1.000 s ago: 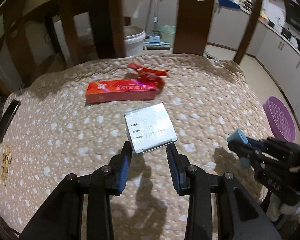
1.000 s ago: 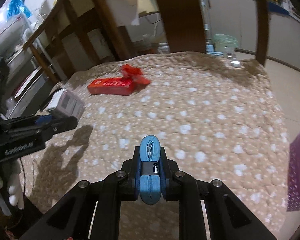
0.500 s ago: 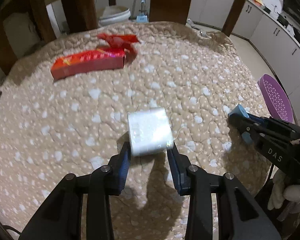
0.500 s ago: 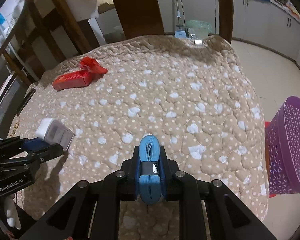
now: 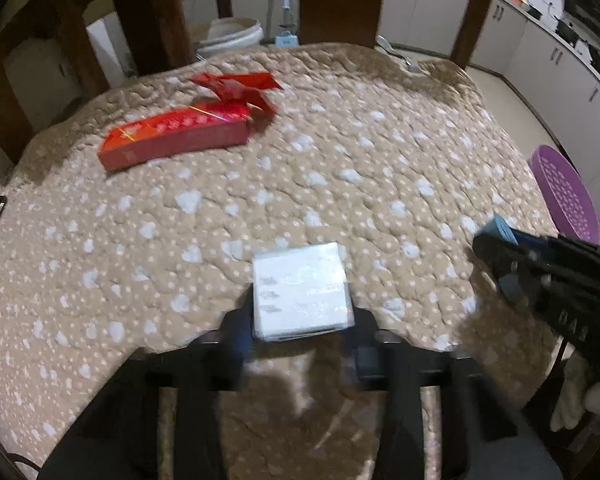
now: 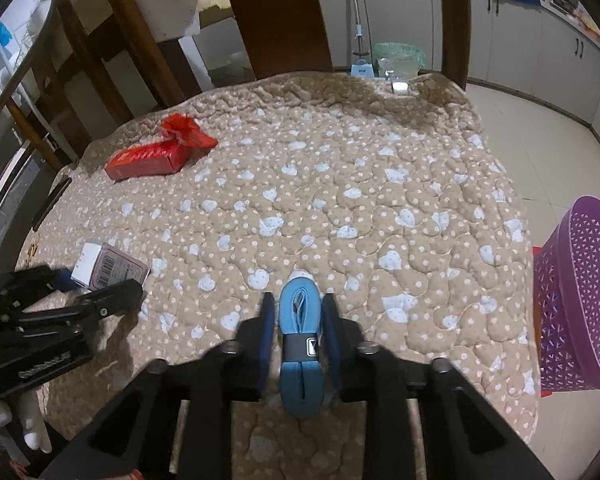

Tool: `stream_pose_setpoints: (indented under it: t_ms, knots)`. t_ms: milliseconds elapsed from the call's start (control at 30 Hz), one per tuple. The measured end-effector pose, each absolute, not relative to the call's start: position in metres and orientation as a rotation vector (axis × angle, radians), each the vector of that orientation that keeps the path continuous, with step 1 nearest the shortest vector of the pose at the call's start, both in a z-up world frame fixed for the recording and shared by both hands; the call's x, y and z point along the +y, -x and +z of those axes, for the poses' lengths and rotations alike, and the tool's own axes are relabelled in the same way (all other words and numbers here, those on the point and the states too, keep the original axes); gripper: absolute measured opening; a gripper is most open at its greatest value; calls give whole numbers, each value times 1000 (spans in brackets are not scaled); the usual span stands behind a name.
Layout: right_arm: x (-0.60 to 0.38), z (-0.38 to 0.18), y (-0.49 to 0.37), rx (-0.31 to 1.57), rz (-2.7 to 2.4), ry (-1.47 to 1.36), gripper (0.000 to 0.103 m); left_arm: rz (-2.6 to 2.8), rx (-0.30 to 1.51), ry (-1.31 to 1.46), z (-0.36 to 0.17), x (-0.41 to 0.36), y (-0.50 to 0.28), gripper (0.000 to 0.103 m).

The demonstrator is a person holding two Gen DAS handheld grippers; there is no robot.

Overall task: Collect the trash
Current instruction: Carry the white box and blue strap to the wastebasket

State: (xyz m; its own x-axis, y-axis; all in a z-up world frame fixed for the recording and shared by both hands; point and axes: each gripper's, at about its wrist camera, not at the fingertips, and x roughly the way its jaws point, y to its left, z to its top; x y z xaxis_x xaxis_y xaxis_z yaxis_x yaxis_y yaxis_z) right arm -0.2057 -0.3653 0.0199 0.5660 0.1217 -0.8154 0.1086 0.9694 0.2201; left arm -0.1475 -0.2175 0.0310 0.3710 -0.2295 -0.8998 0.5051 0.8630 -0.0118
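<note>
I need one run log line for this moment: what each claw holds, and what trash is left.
left claw: white box | right claw: blue strap | left: red box, red wrapper

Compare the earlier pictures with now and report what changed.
The left gripper came down toward the quilted tablecloth, keeping its hold on the small white cellophane-wrapped box. The right gripper stayed shut on the folded blue strap. The long red box and purple basket stayed put.

Motion blur smears the left gripper (image 5: 302,330) and the print on its white box (image 5: 300,290); the purple basket (image 6: 580,300) runs off the frame's edge.
</note>
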Motion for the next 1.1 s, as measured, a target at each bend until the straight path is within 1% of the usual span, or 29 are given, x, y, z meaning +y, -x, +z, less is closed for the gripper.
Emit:
stream_pose_setpoints:
  t_ms: [333, 467, 767, 1100]
  knots:
    - [-385, 37, 217, 903, -42, -291, 18, -549, 989, -346, 62, -249, 167, 33]
    - [-408, 45, 224, 878, -96, -324, 18, -582, 966, -374, 68, -269, 173, 33]
    - [-465, 51, 246, 838, -222, -412, 18, -613, 934, -472, 65, -307, 184, 33]
    - [-494, 50, 267, 820, -286, -470, 18, -661, 919, -527, 62, -342, 197, 33]
